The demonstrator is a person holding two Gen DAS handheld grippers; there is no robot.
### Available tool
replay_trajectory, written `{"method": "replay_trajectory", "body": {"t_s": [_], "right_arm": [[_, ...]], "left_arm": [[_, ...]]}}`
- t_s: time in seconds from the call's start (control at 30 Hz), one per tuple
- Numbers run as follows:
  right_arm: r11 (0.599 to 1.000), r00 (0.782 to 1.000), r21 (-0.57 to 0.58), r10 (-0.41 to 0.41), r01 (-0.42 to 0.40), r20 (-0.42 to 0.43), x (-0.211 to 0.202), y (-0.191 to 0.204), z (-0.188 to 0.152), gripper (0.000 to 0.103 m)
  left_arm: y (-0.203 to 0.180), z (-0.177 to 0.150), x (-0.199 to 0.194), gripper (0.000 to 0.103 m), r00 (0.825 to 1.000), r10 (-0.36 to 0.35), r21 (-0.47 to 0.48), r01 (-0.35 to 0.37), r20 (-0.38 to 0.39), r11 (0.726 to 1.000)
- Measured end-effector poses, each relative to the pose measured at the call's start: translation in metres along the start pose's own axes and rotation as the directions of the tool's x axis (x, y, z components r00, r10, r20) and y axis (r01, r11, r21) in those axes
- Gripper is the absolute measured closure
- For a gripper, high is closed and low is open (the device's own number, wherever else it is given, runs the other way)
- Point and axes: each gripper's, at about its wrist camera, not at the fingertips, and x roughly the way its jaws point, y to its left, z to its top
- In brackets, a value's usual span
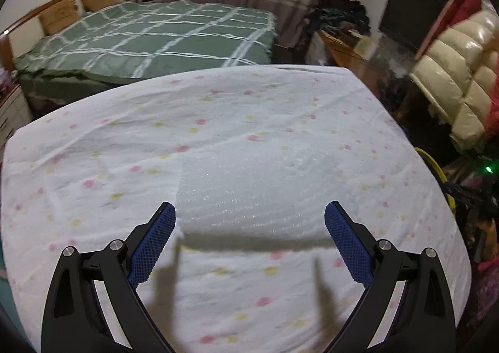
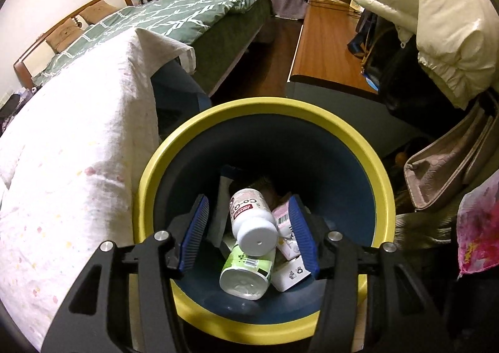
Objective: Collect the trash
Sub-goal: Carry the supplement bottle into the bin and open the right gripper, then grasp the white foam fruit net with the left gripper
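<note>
A clear sheet of bubble wrap point(image 1: 249, 178) lies flat on the table's white dotted cloth point(image 1: 93, 166). My left gripper point(image 1: 249, 206) hovers open over its near edge, blue pads wide apart, nothing between them. Over the yellow-rimmed dark blue trash bin point(image 2: 265, 106) my right gripper point(image 2: 249, 198) stands open. Inside the bin a white capped bottle point(image 2: 252, 222) rests on a green-labelled bottle point(image 2: 246, 272), beside a pink carton point(image 2: 282, 219) and a white box point(image 2: 290, 275). The white bottle shows between the pads with a gap on each side.
The bin stands right of the cloth-covered table point(image 2: 78, 150). Behind are a bed with a green checked quilt point(image 1: 156, 38), a wooden desk point(image 2: 327, 41), a cream puffy jacket point(image 2: 436, 10) hanging at the right, a beige bag point(image 2: 443, 166) and a dark screen point(image 1: 411, 13).
</note>
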Motion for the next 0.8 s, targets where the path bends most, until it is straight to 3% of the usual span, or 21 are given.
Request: {"method": "replay_trajectory", "body": {"t_s": [0.17, 0.27, 0.33, 0.53, 0.8], "right_arm": [[1.000, 1.000, -0.004, 0.022, -0.022, 0.005, -0.002, 0.004, 0.000, 0.052], [0.999, 0.999, -0.006, 0.033, -0.033, 0.011, -0.003, 0.004, 0.001, 0.052], [0.999, 0.999, -0.006, 0.039, -0.039, 0.017, -0.005, 0.004, 0.001, 0.052], [0.999, 0.998, -0.006, 0.051, -0.051, 0.034, -0.012, 0.002, 0.000, 0.052], [0.999, 0.999, 0.024, 0.040, -0.041, 0.027, -0.012, -0.013, -0.006, 0.051]], "left_arm": [[-0.042, -0.017, 0.001, 0.008, 0.995, -0.051, 0.068, 0.057, -0.089, 0.996], [-0.085, -0.037, -0.010, 0.008, 0.980, -0.135, 0.143, 0.156, -0.149, 0.977], [-0.105, -0.043, -0.020, 0.008, 0.977, -0.147, 0.187, 0.175, -0.154, 0.967], [-0.121, -0.016, -0.028, 0.008, 0.996, 0.012, 0.309, 0.015, -0.085, 0.951], [-0.110, 0.008, 0.042, 0.008, 0.974, 0.074, 0.322, -0.002, -0.212, 0.947]]}}
